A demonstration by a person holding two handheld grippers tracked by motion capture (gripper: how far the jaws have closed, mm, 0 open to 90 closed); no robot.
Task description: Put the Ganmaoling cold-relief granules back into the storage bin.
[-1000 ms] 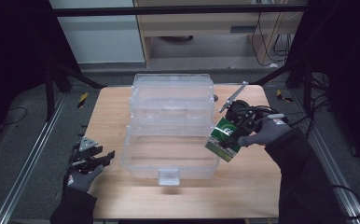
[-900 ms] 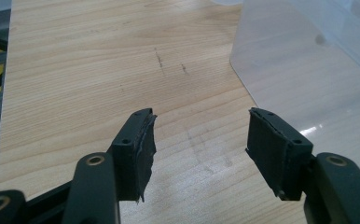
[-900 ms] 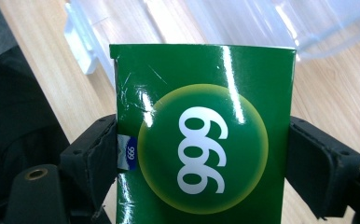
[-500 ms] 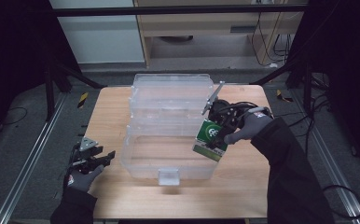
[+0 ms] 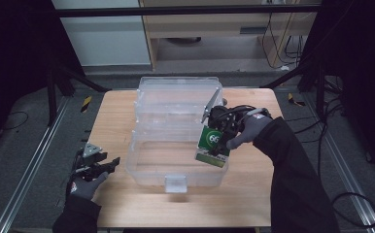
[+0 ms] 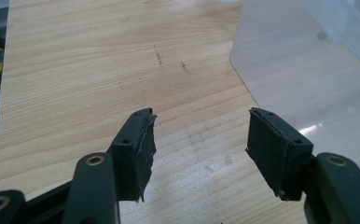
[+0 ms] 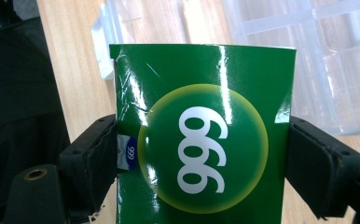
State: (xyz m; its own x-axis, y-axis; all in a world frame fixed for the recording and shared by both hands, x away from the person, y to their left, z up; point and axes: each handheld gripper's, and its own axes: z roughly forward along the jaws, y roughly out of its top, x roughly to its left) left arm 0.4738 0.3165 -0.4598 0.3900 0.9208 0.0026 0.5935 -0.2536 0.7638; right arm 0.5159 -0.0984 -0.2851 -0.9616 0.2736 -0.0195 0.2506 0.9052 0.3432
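- landmark: clear plastic storage box (image 5: 176, 145), lid open, standing at the middle of the wooden table (image 5: 253, 204); the open lid (image 5: 178, 97) lies on its far side, and a latch tab (image 5: 175, 183) sits at the middle of its near wall.
- right gripper (image 5: 218, 141): clenched on a green carton (image 5: 213, 145); in the right gripper view its two black pads press the carton's left and right edges (image 7: 201, 140).
- green carton: a glossy box with a yellow-green disc and white "999" numerals, seen turned over in the right gripper view; a small blue "999" label shows at the left pad. in the high view it hangs tilted over the storage box's right near corner, at its right wall, above the box's interior. whether it touches the wall cannot be told.
- right hand (image 5: 246, 128): gloved, reaching in from the right side of the storage box, with a dark sleeve trailing toward the near edge of the table.
- left gripper (image 5: 109, 164): released, jaws standing wide with bare table between them (image 6: 199, 140); it sits just left of the storage box's near left corner, apart from the wall, pointing toward it.
- in the left gripper view, the storage box's rounded clear corner (image 6: 304, 60) shows at upper right, ahead of the right-hand pad.
- left hand (image 5: 84, 182): gloved, at the table's left near edge, well apart from the carton.
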